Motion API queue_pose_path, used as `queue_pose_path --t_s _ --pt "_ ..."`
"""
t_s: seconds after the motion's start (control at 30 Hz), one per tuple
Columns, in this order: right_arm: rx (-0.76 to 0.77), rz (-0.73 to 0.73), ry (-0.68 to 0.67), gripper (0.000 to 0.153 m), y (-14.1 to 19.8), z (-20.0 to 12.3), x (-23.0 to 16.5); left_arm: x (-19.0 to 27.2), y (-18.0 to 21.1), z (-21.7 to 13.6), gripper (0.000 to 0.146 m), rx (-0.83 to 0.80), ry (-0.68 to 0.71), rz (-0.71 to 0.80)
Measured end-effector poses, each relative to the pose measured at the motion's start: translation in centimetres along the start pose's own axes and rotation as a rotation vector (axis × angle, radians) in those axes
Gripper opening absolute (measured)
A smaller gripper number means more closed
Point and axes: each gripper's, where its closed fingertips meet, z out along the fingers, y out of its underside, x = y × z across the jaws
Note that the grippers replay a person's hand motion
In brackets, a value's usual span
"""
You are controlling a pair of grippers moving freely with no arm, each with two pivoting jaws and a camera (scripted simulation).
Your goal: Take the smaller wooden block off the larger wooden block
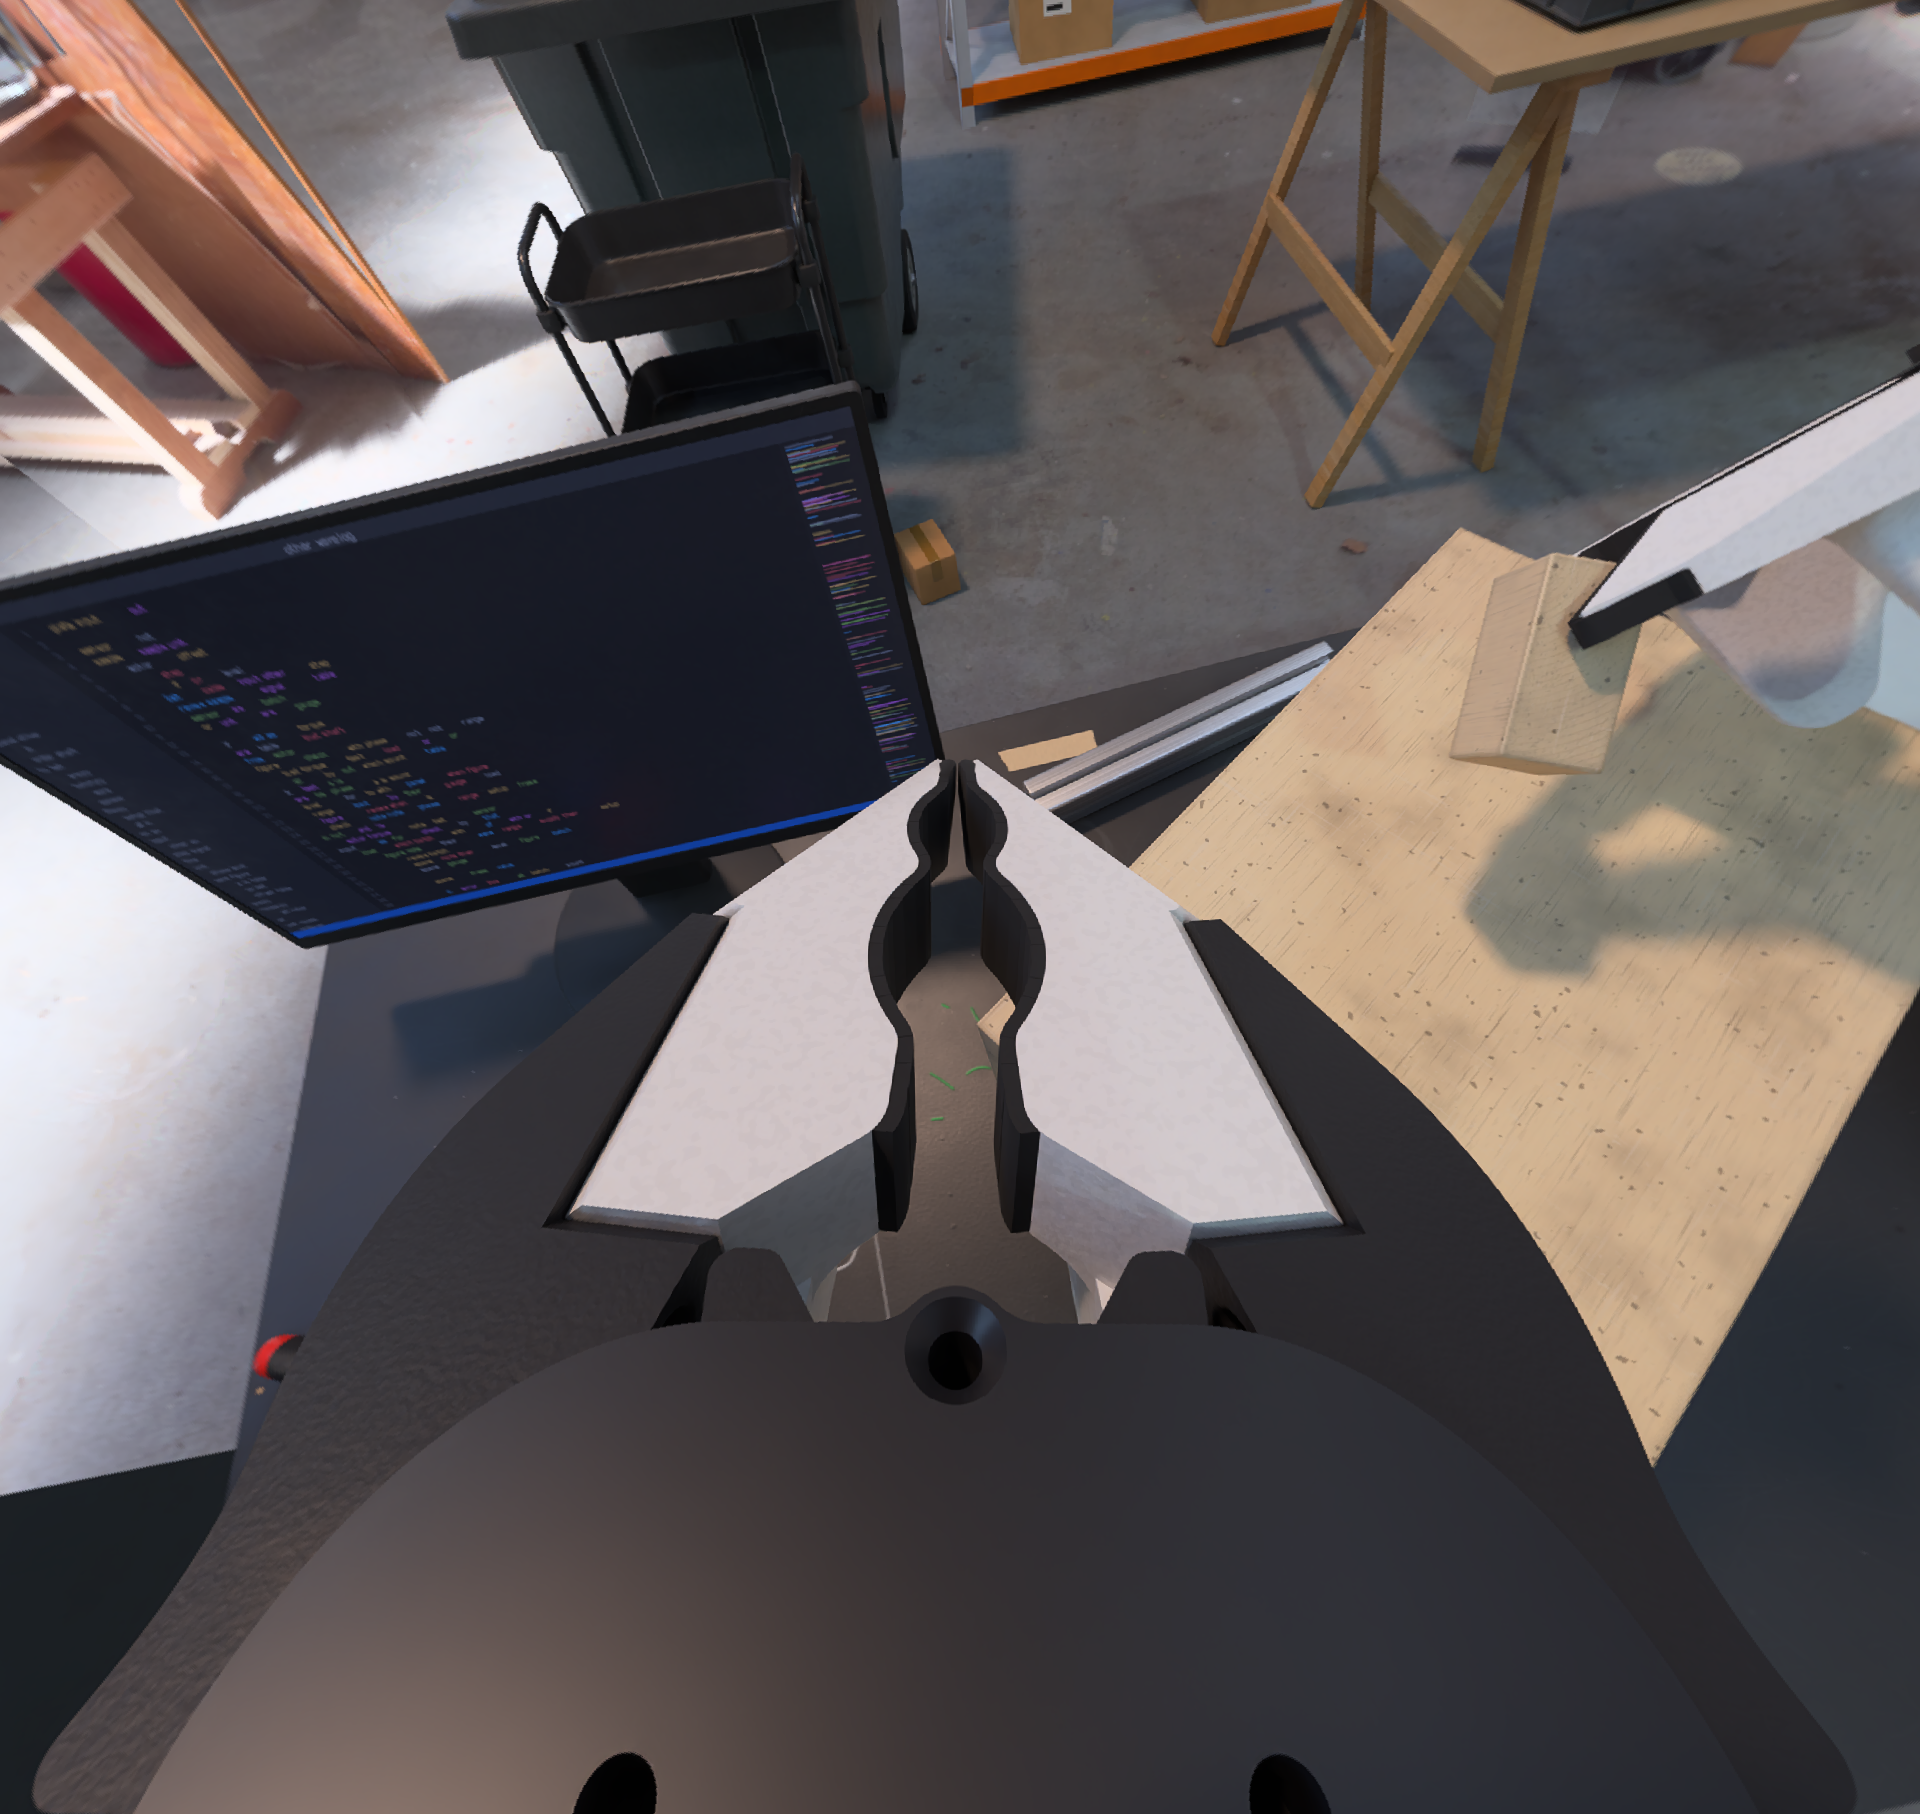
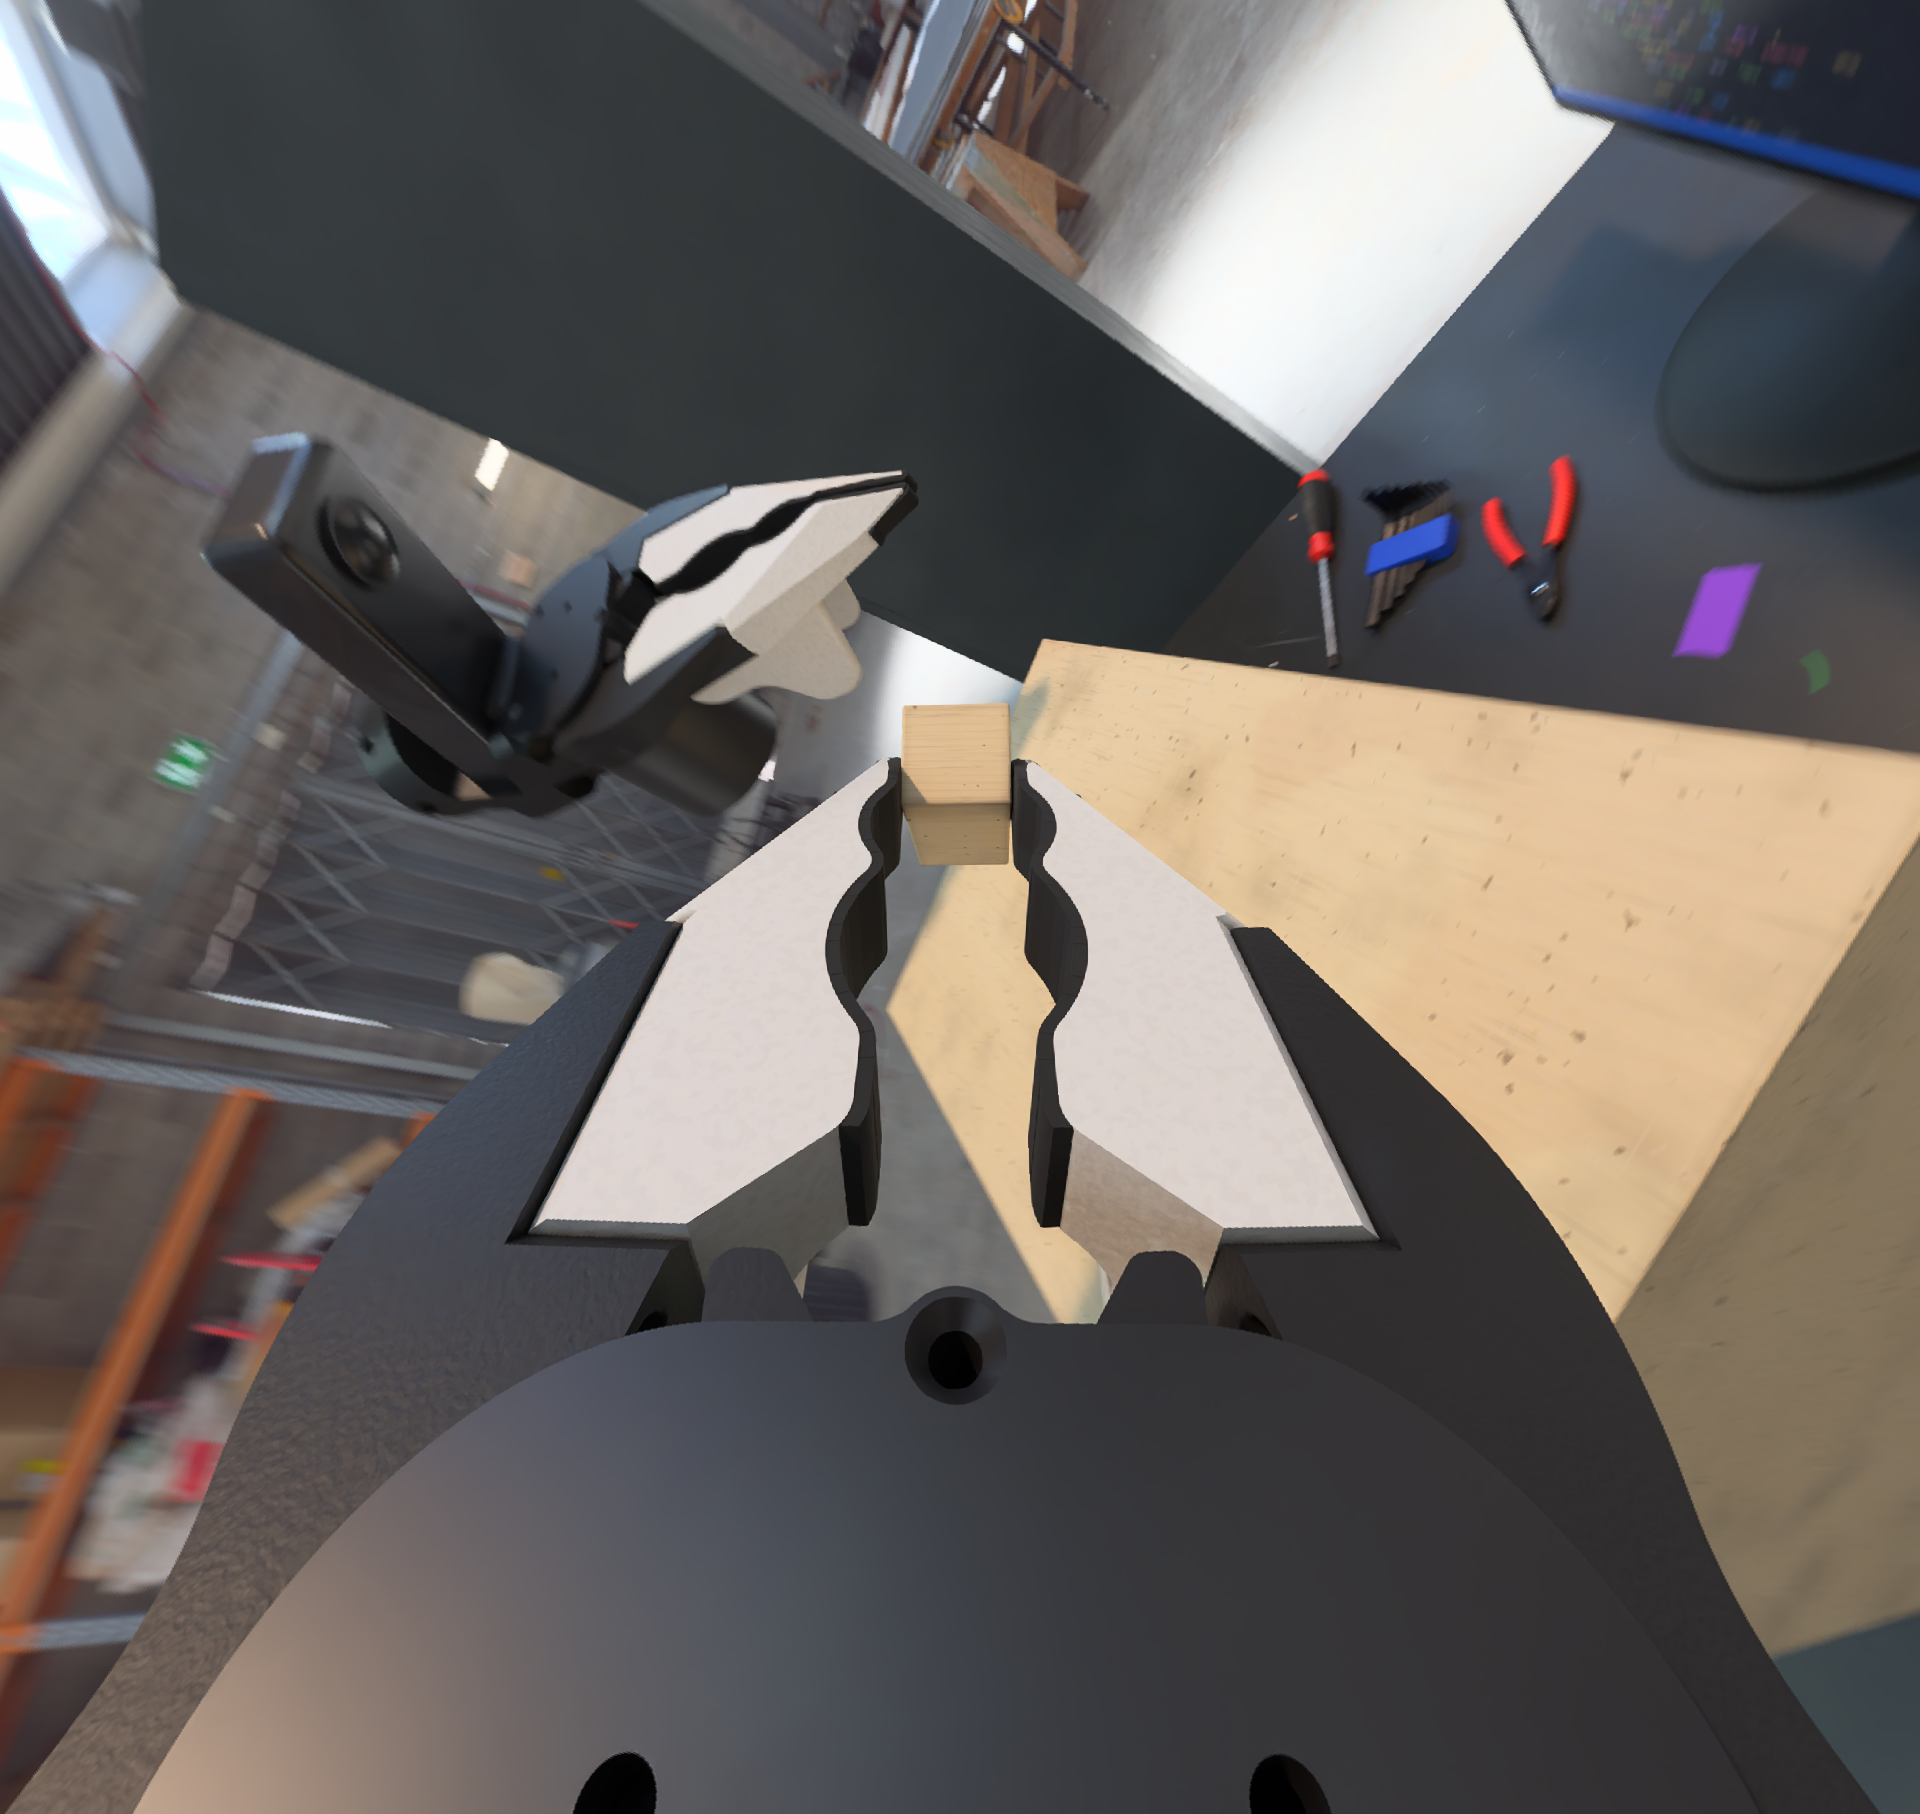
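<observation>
Gripping the smaller wooden block (image 2: 956, 788) between its fingertips, the right gripper (image 2: 958, 796) holds it in the air above the larger wooden block (image 2: 1403, 933), apart from its top face. Its wrist view is rolled hard, so the worktop (image 2: 1558, 330) runs diagonally. Left gripper (image 1: 956, 777) is closed on nothing, tips nearly touching, pitched down toward the monitor (image 1: 447, 673) base and the larger block's near edge. In the right wrist view it hangs off to the left, tilted, away from both blocks. Screwdriver (image 2: 1323, 559), hex key set (image 2: 1405, 559), red-handled pliers (image 2: 1527, 538) and a purple scrap (image 2: 1716, 611) lie on the worktop beyond the larger block.
</observation>
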Motion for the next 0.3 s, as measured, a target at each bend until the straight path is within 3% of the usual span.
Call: queue_pose_path --t_s 0.3 --pt "-0.116 -0.522 0.256 0.020 0.70 0.76 0.69 -0.19 0.27 0.11 0.001 -0.015 0.000 -0.033"
